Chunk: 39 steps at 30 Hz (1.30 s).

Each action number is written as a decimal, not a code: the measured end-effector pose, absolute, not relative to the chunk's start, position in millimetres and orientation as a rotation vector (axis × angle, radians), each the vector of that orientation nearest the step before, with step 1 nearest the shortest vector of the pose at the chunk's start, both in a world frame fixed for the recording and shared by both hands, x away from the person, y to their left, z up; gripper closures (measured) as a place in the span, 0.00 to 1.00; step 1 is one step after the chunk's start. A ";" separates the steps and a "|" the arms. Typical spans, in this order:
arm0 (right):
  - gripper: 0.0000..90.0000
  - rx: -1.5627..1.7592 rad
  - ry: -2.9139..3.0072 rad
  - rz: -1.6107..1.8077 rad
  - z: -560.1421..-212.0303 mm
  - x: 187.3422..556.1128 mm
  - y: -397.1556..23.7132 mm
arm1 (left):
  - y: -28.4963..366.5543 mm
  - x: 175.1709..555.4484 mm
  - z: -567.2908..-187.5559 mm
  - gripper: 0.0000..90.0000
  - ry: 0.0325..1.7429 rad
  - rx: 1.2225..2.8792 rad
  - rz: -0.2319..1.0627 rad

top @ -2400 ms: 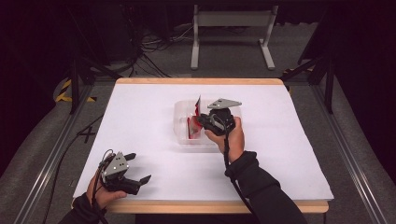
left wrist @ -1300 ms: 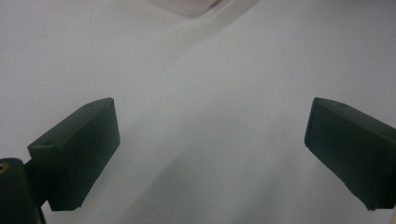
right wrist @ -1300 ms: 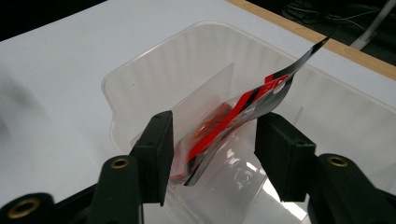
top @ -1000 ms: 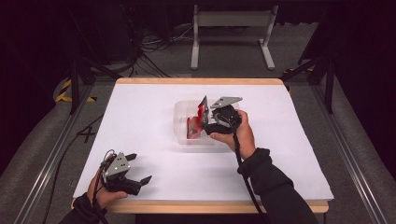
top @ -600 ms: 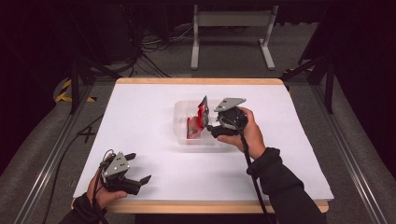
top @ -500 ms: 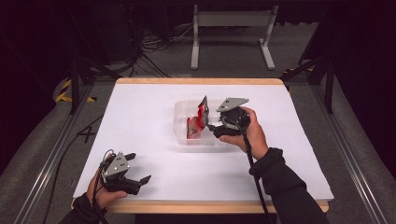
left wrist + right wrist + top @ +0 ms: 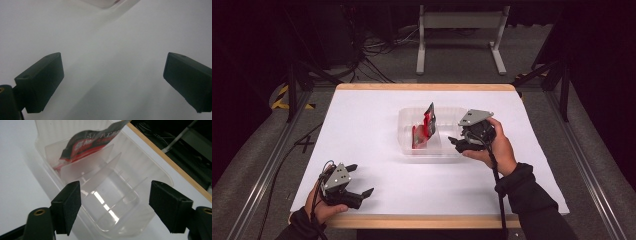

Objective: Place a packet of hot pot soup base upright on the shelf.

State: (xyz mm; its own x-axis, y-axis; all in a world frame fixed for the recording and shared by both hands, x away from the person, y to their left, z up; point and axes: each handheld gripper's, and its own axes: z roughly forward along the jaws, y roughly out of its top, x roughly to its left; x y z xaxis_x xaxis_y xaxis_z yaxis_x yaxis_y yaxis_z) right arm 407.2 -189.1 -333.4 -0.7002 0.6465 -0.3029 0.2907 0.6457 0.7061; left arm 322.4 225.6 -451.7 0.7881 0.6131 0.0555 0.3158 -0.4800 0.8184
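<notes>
A clear plastic container with dividers sits mid-table. In its left compartment a red and black packet stands, leaning on a divider. My right gripper hovers at the container's right end, aimed left along it. Its jaws are open and have just been opening, with nothing pinched between them. Seen from the right gripper view, the packet lies at the far end of the container, beyond my right gripper. Near the front left, my left gripper rests on the table, open and holding nothing, and its own view has the left gripper over bare white.
The white table top has a wooden edge at front and back. Metal rails run along both sides of the table. A grey stand and cables sit on the floor beyond the far edge.
My right gripper has drawn back to the right, from the packet to the container's right end. The packet stays leaning in the left compartment. The left gripper has not moved.
</notes>
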 end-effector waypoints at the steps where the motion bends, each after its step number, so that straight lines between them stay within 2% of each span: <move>1: 0.29 0.725 2.318 0.855 -333.9 406.2 -190.7 | 225.6 322.6 -451.8 0.04 0.688 2.104 0.433; 39: 0.26 0.730 2.227 0.932 -356.9 345.9 -272.1 | 227.4 321.9 -449.7 0.04 0.708 2.097 0.474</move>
State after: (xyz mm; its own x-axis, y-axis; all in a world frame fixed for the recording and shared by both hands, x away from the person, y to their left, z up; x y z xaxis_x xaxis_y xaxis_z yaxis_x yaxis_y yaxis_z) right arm 345.9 -272.1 -356.9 -0.6623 0.6781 -0.3185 0.2491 0.6003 0.7600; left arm 321.9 227.4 -449.7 0.7679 0.6358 0.0773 0.3134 -0.4782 0.8205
